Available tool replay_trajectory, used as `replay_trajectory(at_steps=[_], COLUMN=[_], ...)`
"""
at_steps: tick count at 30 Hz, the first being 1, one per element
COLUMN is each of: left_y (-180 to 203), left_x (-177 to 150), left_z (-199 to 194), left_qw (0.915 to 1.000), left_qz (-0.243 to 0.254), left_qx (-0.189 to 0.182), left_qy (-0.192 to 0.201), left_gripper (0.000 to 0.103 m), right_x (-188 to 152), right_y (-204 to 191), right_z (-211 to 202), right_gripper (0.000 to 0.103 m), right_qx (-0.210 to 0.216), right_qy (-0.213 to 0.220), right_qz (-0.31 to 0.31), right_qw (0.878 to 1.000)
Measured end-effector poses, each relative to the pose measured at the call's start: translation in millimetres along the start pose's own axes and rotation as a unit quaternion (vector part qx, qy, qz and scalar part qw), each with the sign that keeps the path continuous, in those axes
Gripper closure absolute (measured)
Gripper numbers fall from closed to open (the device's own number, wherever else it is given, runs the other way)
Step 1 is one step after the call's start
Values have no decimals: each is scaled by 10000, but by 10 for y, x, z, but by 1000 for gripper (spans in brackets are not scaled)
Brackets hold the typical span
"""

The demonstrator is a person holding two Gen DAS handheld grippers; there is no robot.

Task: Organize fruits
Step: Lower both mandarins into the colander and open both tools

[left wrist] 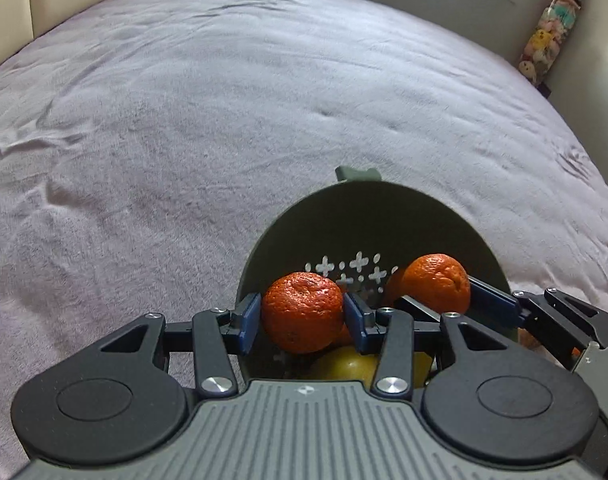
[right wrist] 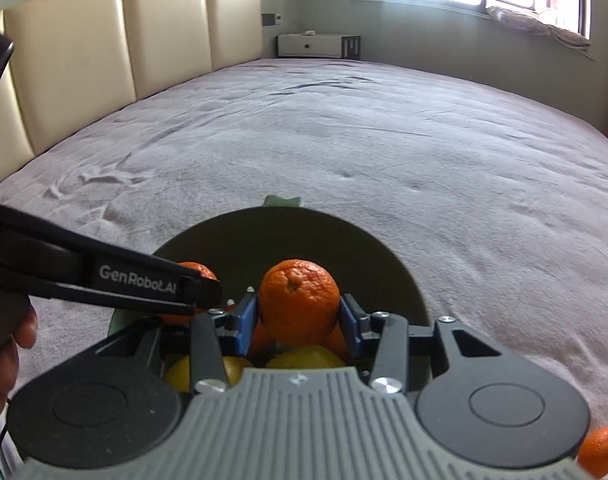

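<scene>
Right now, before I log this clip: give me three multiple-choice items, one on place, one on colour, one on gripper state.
1. Where does the bowl sit?
A. on the bed
B. on a shelf
C. on the floor

2. What colour is the bowl?
A. white
B. dark green
C. red

3. What is the left gripper doing?
A. hanging open
B. shut on a mandarin
C. gripping the bowl rim

Key: 1 A, the bedspread surrounds the bowl. 2 B, its wall shows dark green. 3 B, the blue pads flank the mandarin.
</scene>
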State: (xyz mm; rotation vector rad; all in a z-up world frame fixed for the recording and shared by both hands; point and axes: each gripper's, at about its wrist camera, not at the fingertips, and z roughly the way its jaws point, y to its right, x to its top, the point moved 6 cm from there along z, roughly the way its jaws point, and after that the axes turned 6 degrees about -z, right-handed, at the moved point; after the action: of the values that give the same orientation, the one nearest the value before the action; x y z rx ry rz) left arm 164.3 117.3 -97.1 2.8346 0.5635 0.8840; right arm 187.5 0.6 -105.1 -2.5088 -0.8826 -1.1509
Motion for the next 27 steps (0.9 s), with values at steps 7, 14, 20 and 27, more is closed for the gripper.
replay_trajectory(at_steps=[7,14,20,27], left_y=[58,49,20,-14], left_x=[-39,-36,-10,46], left_z=[16,15,2,-43], left_qw=[9996,9996,9998,9988], left_qz=[209,100,-129,-469], left_qx=[191,229,91,-103], left_qy=[-75,-157,-116,110], left_gripper=[52,46,41,40], right_x=[-44,-55,-36,-31], right_y=[-24,-25,-6,-26], right_z=[45,52,36,61], right_gripper=[62,62,62,61], right_qx=[-2,12,-9,-15], right_qy=[-79,-93,-14,-9], right_qz=[-108,-59,-2,9], right_qw=[9999,9999,10000,10000])
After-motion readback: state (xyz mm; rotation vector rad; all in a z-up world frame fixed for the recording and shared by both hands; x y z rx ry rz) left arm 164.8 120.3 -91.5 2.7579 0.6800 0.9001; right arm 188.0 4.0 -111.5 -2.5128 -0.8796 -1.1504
